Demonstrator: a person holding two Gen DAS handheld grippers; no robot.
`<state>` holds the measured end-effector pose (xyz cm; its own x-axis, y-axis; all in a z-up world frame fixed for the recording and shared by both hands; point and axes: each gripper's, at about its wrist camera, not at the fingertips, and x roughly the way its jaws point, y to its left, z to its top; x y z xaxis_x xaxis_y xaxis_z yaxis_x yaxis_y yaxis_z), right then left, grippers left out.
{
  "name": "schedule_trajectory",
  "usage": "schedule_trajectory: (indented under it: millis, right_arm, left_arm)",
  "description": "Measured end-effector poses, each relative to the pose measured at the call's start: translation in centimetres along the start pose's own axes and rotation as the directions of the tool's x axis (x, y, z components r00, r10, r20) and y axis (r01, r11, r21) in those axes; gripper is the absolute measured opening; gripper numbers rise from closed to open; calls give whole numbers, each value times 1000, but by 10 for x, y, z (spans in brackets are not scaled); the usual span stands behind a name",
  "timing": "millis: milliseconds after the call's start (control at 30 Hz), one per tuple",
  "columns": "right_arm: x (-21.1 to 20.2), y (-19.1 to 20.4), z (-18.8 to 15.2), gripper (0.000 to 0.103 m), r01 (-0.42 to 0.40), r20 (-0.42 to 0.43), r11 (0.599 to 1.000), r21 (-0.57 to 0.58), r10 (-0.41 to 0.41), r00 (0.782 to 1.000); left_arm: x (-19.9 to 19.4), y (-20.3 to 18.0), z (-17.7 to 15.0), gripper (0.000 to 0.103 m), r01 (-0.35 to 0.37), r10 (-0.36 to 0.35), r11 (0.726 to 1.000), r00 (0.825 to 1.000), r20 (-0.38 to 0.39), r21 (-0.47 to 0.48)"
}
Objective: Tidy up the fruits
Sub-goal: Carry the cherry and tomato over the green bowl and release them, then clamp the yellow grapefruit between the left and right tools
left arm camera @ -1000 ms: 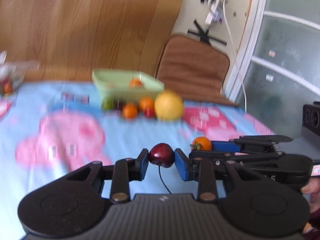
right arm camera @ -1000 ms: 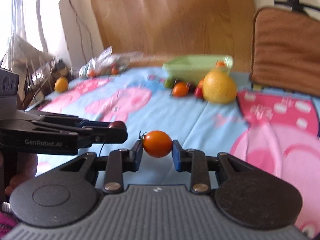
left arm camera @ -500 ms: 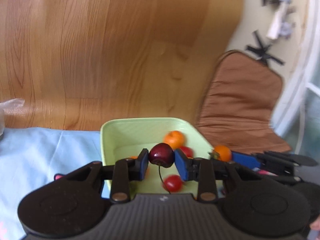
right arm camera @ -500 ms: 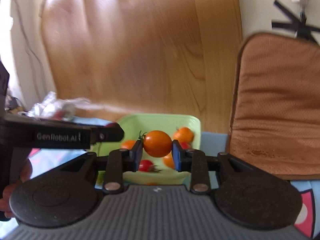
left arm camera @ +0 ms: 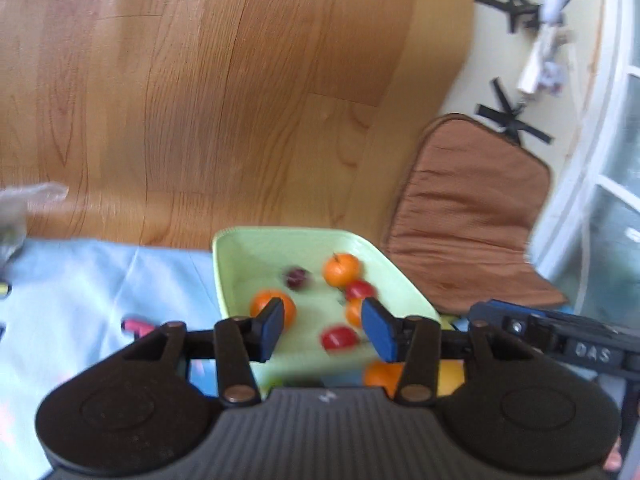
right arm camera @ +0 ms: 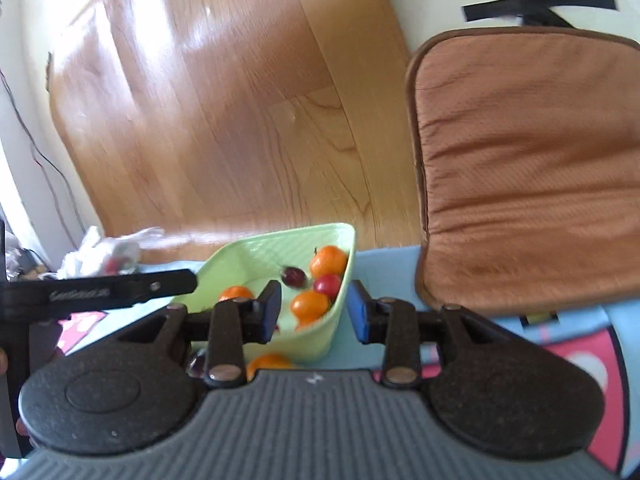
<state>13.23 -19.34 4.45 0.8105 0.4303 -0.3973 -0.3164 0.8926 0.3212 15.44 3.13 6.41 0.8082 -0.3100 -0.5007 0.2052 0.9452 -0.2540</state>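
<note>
A pale green tray (left arm camera: pixel 248 248) (right arm camera: pixel 256 248) sits on the blue cartoon tablecloth and holds several small orange and red fruits. A dark red cherry (left arm camera: pixel 297 278) (right arm camera: pixel 294 276) lies in its middle. An orange tomato (right arm camera: pixel 309 305) lies near the tray's right wall. My left gripper (left arm camera: pixel 324 330) is open and empty, just above the tray's near edge. My right gripper (right arm camera: pixel 314 312) is open and empty, over the tray's right side. An orange fruit (left arm camera: pixel 380 374) (right arm camera: pixel 266 362) lies on the cloth outside the tray.
A brown cushioned chair back (left arm camera: pixel 472 216) (right arm camera: pixel 528 168) stands right of the tray. A wooden board (left arm camera: pixel 200 100) leans behind the table. A crumpled plastic bag (right arm camera: pixel 108 252) lies at the far left. A yellow fruit (left arm camera: pixel 450 378) peeks beside the left gripper.
Both grippers have opened. The cherry dropped from the left gripper and the orange tomato from the right, and both now lie in the green tray. Both grippers came closer over the tray.
</note>
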Motion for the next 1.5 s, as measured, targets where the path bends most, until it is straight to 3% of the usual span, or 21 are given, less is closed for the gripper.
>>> schedule_trajectory:
  millis: [67,133,233,300,433,500,600,833,933,1033,1167,1300,1500]
  right_arm:
    - [-13,-1,-9,45,-14,2,1000,3,14,1000]
    - [-20,-2,-19,63,-39,-13,999,1,39,999]
    - [-17,4,-30,77,-40,-62,999,-36,37,997]
    - [-4,9,-33,77,-54,-114,997,-58,47,992]
    - [15,10,-36,67,-60,-157,997,-56,50,986]
    - [7,12,-37,67,-56,-168,998,-34,49,984]
    - [-21,22,-47,67,-134,-178,991,-22,128,976]
    - [-82,83,-97,68,-277,-215,918,-284,221,951]
    - [-91,99,-117,69,-231,-154,888,-397,184,971]
    - [-90,99,-119,70,-208,-144,897,-391,163,976]
    - [-86,91,-122,70,-214,-192,913,-346,155,969]
    - [-95,84,-126,70,-221,-198,925,-311,164,966]
    - [-104,85,-133,70,-226,-197,927,-298,172,965]
  left_arm:
    - [-12,-3,-14,45,40,-40,999,999,-10,-24]
    - [-21,-6,-29,45,75,-76,996,997,-15,-44]
    - [-30,-10,-46,48,101,-103,991,994,-26,-83]
    - [-33,-10,-54,48,102,-107,988,994,-39,-113]
    - [-51,-4,-65,48,92,-99,985,994,-40,-149]
    - [-63,-1,-70,49,85,-90,985,996,-29,-148]
    - [-79,6,-79,50,112,-117,978,993,-22,-174]
    - [-97,-2,-102,59,260,-269,952,963,-33,-164]
    - [-97,-13,-106,68,268,-279,952,958,-59,-151]
    - [-94,-24,-108,69,272,-283,953,956,-73,-135]
    - [-86,-34,-116,66,242,-253,964,961,-107,-111]
    - [-82,-29,-127,66,283,-308,942,943,-129,-179]
    - [-83,-31,-138,66,295,-327,933,935,-141,-204]
